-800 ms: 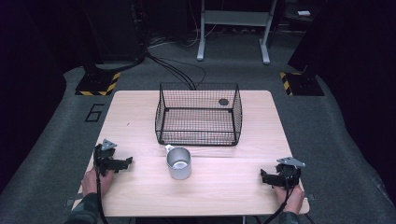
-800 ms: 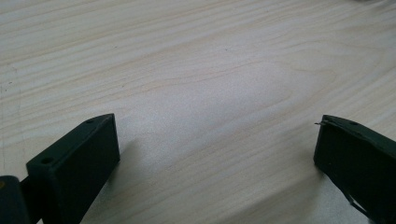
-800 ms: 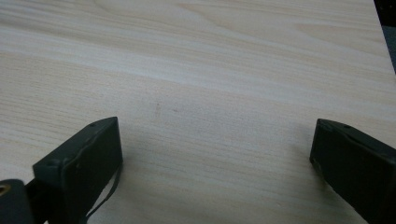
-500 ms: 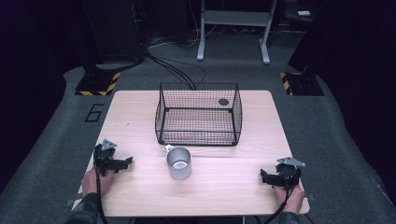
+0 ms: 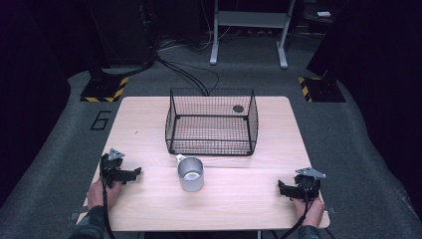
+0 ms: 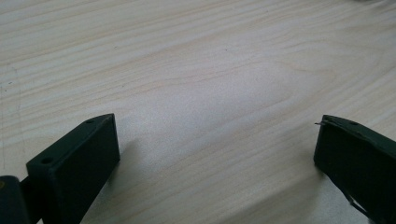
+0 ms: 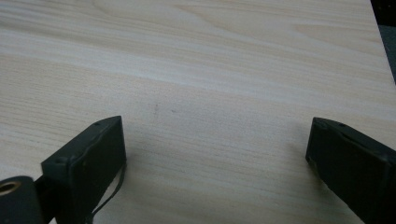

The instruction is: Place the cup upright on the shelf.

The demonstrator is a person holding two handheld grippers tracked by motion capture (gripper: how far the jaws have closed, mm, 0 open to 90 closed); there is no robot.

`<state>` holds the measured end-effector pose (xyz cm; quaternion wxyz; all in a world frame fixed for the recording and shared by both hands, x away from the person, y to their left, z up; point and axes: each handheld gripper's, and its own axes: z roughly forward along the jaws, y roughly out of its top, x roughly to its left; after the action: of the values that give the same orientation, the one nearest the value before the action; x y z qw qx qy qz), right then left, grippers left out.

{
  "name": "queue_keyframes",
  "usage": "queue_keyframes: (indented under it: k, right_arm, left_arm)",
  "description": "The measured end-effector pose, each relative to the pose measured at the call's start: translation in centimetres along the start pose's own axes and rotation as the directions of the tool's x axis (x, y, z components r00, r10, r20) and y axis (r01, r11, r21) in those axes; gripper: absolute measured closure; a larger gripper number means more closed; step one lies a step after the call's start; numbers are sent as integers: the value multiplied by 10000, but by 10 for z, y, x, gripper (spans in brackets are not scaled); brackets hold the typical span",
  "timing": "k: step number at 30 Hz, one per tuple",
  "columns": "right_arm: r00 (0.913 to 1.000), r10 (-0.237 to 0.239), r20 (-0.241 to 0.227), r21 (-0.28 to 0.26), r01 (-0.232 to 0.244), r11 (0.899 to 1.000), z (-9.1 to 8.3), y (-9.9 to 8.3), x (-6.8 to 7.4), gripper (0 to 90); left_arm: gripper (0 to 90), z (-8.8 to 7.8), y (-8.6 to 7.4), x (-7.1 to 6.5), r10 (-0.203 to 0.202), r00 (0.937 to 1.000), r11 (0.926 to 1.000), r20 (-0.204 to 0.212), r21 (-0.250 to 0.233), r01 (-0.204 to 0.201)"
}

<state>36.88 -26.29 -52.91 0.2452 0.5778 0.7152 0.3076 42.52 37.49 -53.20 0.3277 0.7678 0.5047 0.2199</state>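
A small metal cup stands upright, open mouth up, its short handle pointing toward the far-left.

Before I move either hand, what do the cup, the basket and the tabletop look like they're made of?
Cup: probably metal, steel or aluminium, with a dull silver sheen and a small side handle. Basket: black wire mesh, likely coated; the table shows through its grid. Tabletop: pale wood or wood-look laminate, matte, with visible grain lines.

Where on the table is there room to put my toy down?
Bare wood lies between the left gripper and the metal cup, and a wider patch between the cup and the right gripper. Strips also run either side of the wire basket. It is tightest where the cup sits just in front of the basket.
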Motion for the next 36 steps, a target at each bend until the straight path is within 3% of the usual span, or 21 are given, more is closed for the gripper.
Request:
queue_keyframes:
  k: [3, 8, 10, 14, 18, 25, 30, 33, 36]
  right_arm:
    - [9999, 98, -87, 206, -96, 9997, 1, 3, -1, 5]
    - [9997, 196, -119, 105, -195, 9998, -8, 11, 6, 2]
    - [9993, 165, -334, -42, -167, 9999, -14, 16, 12, 3]
    - [9987, -276, -427, -100, 272, 9996, -22, 24, 23, 5]
    - [9969, -366, -700, -101, 360, 9993, -31, 32, 37, 6]
    - [9888, -1007, -1102, -270, 983, 9948, -46, 45, 60, 10]
    - [9805, -1243, -1522, -545, 1172, 9916, -56, 50, 74, 11]
    - [9719, -908, -2170, -716, 769, 9945, -59, 53, 79, 9]
    - [9688, -1253, -2136, -751, 1116, 9909, -61, 55, 86, 9]
  left_arm:
    - [3, 0, 0, 0, -7, 10000, 10000, -15, -23, 7]
    - [3, 0, 0, 0, 10, 10000, 10000, -17, 17, -10]
    - [2, 0, 0, 0, -8, 10000, 10000, -17, -24, 8]
    - [3, 0, 0, 0, -7, 10000, 10000, -20, -20, 7]
    - [3, 0, 0, -1, -89, 10000, 10000, -6, -39, 89]
    - [3, 0, 0, -1, -79, 10000, 10000, 0, 0, 79]
    - [3, 0, 0, -1, -78, 10000, 10000, 3, 10, 78]
    - [2, 0, 0, -1, -88, 10000, 10000, -6, -28, 88]
    - [3, 0, 0, -1, -79, 10000, 10000, -2, -9, 79]
